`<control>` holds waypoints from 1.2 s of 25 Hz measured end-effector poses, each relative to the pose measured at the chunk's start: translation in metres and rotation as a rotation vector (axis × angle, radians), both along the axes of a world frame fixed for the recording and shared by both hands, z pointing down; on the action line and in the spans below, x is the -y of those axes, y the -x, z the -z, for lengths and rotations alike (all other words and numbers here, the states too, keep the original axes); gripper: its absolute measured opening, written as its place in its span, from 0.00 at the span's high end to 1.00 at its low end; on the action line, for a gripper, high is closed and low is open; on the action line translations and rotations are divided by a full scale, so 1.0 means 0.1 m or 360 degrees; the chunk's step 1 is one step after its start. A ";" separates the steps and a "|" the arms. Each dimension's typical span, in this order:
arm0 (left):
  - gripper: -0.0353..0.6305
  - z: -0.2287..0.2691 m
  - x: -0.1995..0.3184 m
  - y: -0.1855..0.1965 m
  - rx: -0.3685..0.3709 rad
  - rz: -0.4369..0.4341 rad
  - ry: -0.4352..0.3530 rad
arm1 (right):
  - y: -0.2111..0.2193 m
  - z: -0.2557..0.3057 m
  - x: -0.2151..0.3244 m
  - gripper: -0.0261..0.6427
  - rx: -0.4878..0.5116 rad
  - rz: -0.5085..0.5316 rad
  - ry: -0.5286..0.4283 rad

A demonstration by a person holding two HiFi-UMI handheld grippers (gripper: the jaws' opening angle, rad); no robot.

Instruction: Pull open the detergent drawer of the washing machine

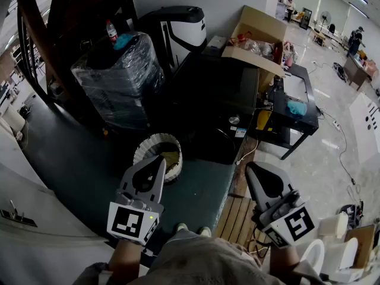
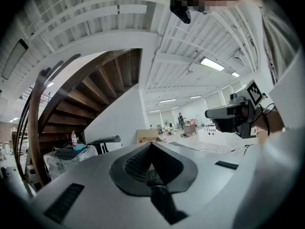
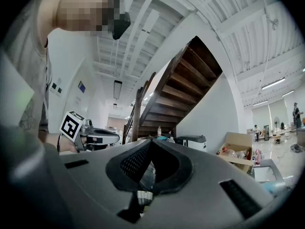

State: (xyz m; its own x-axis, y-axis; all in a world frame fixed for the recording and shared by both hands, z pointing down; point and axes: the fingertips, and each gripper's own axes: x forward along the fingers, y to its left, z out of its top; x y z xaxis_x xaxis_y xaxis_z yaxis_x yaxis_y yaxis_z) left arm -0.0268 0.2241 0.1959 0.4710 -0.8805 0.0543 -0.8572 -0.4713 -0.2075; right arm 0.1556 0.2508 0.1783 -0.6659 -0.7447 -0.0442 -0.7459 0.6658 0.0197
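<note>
Far across the dark floor mat (image 1: pixel 71 159), no washer drawer is showing clearly, so the approach isn't starting yet. Near the body, L gripper (image 1: pixel 158 160) and R gripper (image 1: pixel 253 168) are hovering level, jaws together, empty. Next: locating machine, parting jaws, reaching drawer front.

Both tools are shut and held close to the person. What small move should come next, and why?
Probably open the right tool and move it forward: it and the left tool are shut and empty above the dark floor, and no detergent drawer shows near them.
</note>
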 end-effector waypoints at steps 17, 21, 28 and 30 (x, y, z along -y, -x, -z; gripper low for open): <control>0.92 0.07 -0.14 -0.14 -0.0046 -0.0016 -0.0055 | -0.14 -0.08 -0.06 0.92 0.0072 0.0029 0.0031; 0.43 0.14 -0.13 -0.16 -0.0087 -0.0001 -0.0110 | -0.18 -0.11 -0.09 0.92 0.0062 0.0031 0.0048; 0.40 0.11 -0.02 -0.03 -0.0089 0.0064 -0.0115 | -0.13 -0.20 0.02 0.92 0.0044 0.0032 0.0084; 0.40 0.08 0.04 -0.02 -0.0073 0.0051 -0.0108 | -0.10 -0.22 0.08 0.92 0.0039 0.0034 0.0091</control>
